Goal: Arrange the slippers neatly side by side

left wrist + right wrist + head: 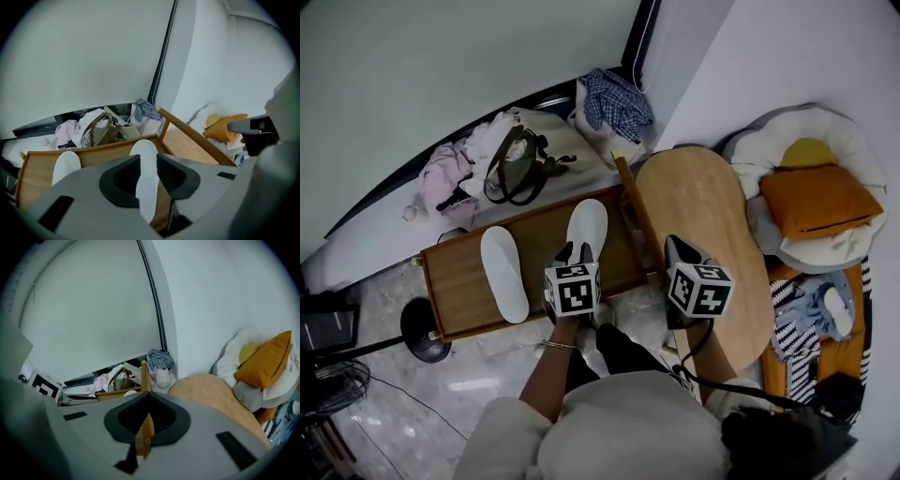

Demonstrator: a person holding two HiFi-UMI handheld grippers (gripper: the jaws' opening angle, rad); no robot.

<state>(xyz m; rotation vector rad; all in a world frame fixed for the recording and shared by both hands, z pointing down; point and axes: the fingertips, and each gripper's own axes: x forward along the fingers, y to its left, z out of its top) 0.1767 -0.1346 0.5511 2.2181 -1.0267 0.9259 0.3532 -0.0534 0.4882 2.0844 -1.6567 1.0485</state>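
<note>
Left tool (574,251) grips slipper (588,223) on wooden tray (544,239); right tool (672,246) clenched beside oval table (694,211).

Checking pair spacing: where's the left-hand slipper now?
Head view: slipper lies on the wooden tray, left half, apart from the other slipper at its right.

You're working in dim, flat, greyish light; soft glare is showing on the tiled floor (476,384), and the left gripper (149,183) is blurring up close, its view darkening at the rounded edges.
</note>
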